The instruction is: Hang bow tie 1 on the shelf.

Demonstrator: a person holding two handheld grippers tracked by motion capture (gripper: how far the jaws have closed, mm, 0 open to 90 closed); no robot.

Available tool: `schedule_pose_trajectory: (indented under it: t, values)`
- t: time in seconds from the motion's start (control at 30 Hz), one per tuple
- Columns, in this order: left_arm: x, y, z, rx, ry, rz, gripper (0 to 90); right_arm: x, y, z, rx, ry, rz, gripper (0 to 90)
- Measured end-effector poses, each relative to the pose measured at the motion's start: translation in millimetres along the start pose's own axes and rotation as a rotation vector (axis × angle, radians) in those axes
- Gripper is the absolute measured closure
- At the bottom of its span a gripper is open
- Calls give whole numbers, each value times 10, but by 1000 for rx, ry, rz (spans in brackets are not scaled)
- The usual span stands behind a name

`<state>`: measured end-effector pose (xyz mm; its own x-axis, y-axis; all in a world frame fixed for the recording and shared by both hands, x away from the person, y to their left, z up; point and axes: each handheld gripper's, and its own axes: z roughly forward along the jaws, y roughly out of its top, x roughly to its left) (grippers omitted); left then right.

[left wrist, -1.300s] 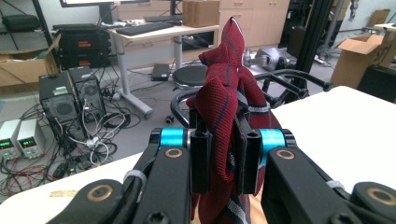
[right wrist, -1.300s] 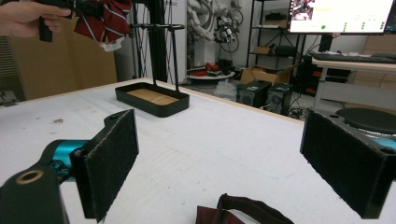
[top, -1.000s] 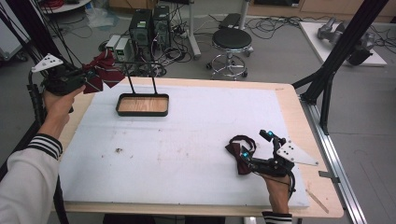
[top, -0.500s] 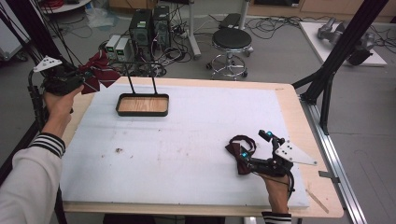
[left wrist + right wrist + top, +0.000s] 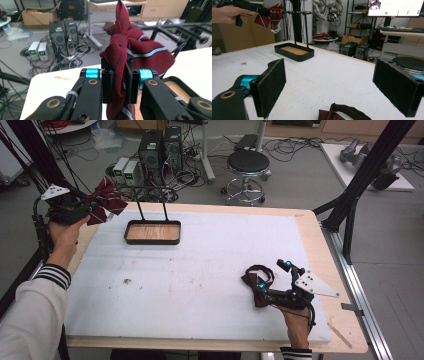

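Note:
My left gripper (image 5: 89, 208) is raised at the table's far left corner, shut on a dark red striped bow tie (image 5: 106, 200). In the left gripper view the bow tie (image 5: 130, 50) is pinched between the jaws of the left gripper (image 5: 118, 83), its folds standing above them. The black tray (image 5: 153, 232) with a wooden floor and a tall wire rack (image 5: 150, 195) lies just right of it. My right gripper (image 5: 273, 281) rests open near the front right of the table, around a second dark red bow tie (image 5: 256, 285). That tie (image 5: 343, 113) lies low between the wide-apart pads (image 5: 271, 86).
A white foam sheet (image 5: 200, 270) covers the wooden table (image 5: 310, 227). Crumbs (image 5: 127, 281) dot its left part. A black frame post (image 5: 360, 185) leans at the right edge. Behind the table stand a stool (image 5: 248, 165), computer boxes (image 5: 160, 145) and cables.
The left hand has carried its bow tie slightly right and up, closer to the rack above the tray. The right gripper has not moved.

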<state>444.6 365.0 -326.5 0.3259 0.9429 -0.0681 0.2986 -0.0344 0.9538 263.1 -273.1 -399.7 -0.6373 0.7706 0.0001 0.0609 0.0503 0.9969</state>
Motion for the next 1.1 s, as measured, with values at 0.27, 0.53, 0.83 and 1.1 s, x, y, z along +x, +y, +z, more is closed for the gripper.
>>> schedule_pose_trajectory:
  t: [0.27, 0.53, 0.83, 1.1]
  values:
    - [4, -109, 22, 32, -1, 9, 794, 1, -2, 9, 0, 2, -4, 107]
    - [-79, -164, 132, 60, -10, 8, 793, 11, -1, 12, 3, 3, -2, 107]
    - [-186, -248, 230, 110, -39, 26, 782, 15, -2, 16, 2, 3, -2, 107]
    - [-213, -270, 229, 120, -41, 29, 758, 25, 3, 14, -7, 8, 3, 107]
